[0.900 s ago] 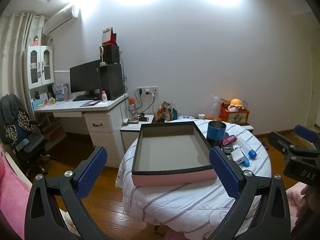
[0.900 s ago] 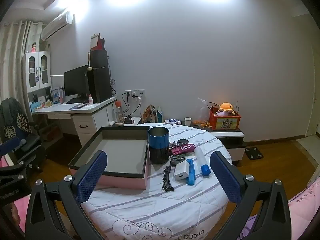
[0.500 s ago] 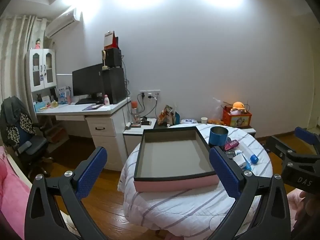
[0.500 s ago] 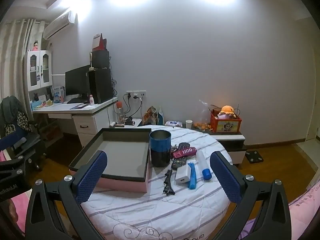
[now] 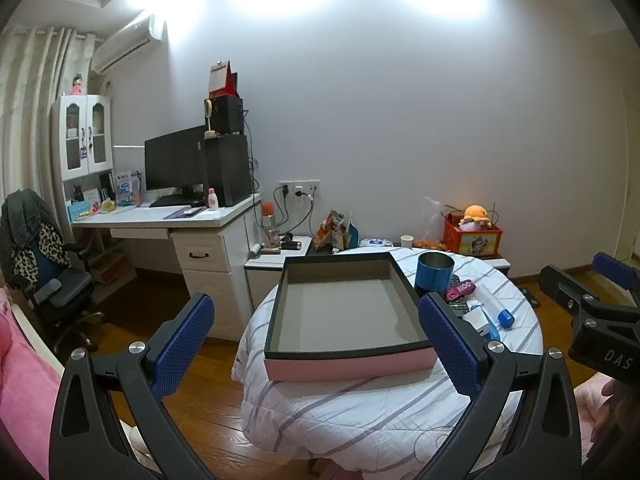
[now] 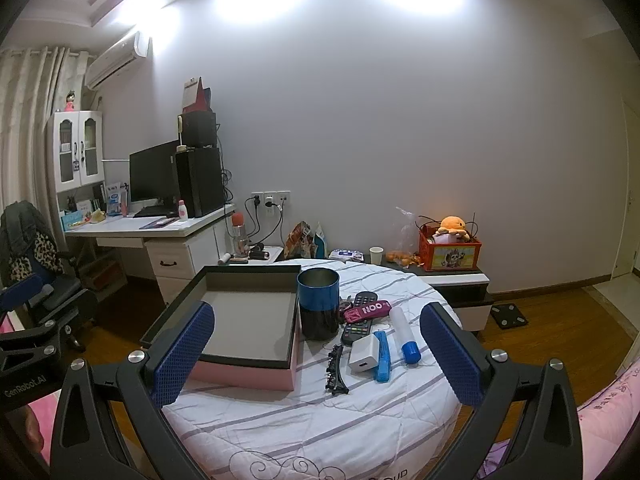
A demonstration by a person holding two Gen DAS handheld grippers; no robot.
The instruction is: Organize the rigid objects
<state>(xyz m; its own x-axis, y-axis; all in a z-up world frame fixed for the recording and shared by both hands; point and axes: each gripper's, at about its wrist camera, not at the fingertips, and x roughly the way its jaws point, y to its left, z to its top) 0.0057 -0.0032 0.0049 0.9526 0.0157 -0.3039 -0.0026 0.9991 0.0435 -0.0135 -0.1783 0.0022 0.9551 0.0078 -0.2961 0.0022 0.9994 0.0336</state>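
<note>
A round table (image 6: 320, 412) under a striped white quilt carries everything to be sorted. On its left half sits the biggest item, a shallow pink box (image 6: 248, 372) with a dark rim, empty inside; it looks like the place meant to receive the loose pieces, which is probably why they lie gathered just to its right. A blue tin cup (image 6: 318, 308) stands upright touching the box's right wall. Right of the cup lies a black remote (image 6: 356, 330) with a magenta pack (image 6: 366, 310) across it, then a white tube with a blue cap (image 6: 404, 334), a white charger block (image 6: 364, 356) beside a blue bar (image 6: 382, 356), and nearest, a thin black hair clip (image 6: 335, 368).

The right claw (image 6: 316, 356) is released, jaws spread wide and empty, hanging short of the table and aimed at the cluster. The left claw (image 5: 316, 346) is likewise released and empty, framing the box from the near side.
</note>
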